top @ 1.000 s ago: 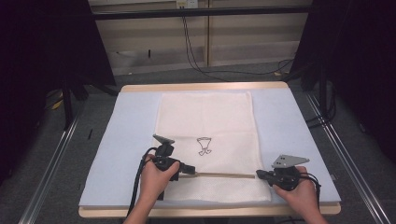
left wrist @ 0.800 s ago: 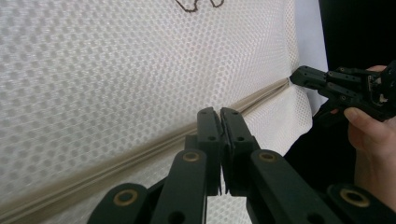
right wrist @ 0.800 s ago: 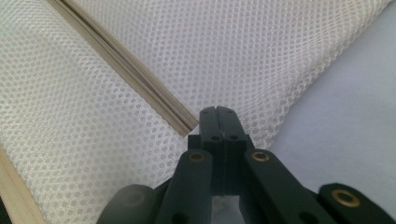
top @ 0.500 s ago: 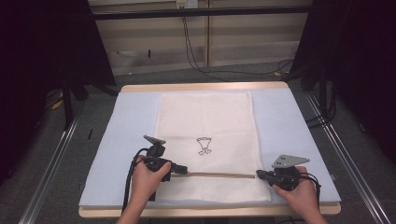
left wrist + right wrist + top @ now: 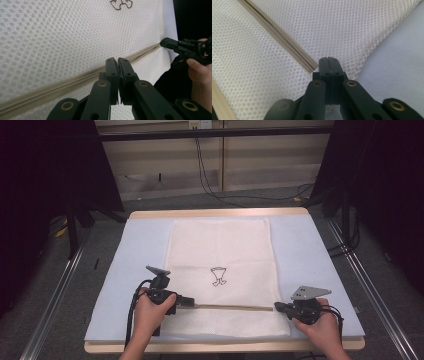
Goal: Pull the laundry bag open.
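A white mesh bag with a small dark emblem lies flat on a pale blue mat. A beige zipper runs across its near end. My left gripper is shut at the zipper's left part. In the left gripper view its tips are pressed together right on the zipper line, hiding the pull. My right gripper is shut at the zipper's right end. In the right gripper view its tips pinch the mesh where the zipper stops.
The mat covers a wooden table whose front edge lies just below both hands. Black cables hang over the floor behind the table. Dark stands rise at both sides.
My left gripper has slid to the left along the zipper, and the dark line of the zipper between the two grippers has grown longer. The right gripper has kept still.
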Tool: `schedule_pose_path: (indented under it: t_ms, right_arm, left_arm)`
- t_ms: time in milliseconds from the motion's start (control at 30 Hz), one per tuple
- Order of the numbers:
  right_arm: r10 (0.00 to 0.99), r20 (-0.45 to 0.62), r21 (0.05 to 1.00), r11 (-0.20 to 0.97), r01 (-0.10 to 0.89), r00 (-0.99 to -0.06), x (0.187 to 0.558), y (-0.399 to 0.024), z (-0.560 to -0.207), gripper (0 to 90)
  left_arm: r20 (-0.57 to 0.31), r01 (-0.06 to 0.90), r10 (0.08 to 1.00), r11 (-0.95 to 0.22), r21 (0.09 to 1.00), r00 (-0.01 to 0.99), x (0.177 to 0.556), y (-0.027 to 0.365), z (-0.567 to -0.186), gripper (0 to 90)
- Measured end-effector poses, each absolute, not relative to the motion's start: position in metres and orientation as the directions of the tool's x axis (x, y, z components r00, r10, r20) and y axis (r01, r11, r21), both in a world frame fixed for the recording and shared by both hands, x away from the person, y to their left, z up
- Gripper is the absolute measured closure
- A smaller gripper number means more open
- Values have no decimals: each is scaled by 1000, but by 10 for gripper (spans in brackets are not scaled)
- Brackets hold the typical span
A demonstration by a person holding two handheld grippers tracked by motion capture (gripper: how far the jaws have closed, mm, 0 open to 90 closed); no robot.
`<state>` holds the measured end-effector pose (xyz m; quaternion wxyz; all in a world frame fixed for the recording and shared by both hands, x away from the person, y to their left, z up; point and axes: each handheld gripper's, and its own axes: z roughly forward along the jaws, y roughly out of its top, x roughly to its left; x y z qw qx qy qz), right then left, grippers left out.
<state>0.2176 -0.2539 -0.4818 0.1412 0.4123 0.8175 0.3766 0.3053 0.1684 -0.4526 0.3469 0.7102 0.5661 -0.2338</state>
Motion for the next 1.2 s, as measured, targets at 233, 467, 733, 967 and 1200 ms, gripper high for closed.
schedule_pose_path:
  t_ms: [233,467,733,967,1200]
  right_arm:
    - [781,81,732,375,569,-619,218,-254,-482,900]
    - [781,79,732,376,568,-620,217,-254,-482,900]
    - [780,80,732,377,568,-621,218,-254,-482,900]
    - [780,80,732,377,567,-621,218,-254,-482,900]
    - [779,79,732,378,567,-621,218,-254,-482,900]
  left_arm:
    - [-727,969,646,-97,228,235,305,183,-453,876]
    - [-732,969,642,-82,233,230,305,198,-452,876]
    - [-732,972,648,-56,226,208,305,213,-451,876]
    - [-734,975,653,-29,221,186,302,232,-454,875]
    - [-736,977,659,7,214,156,301,253,-457,875]
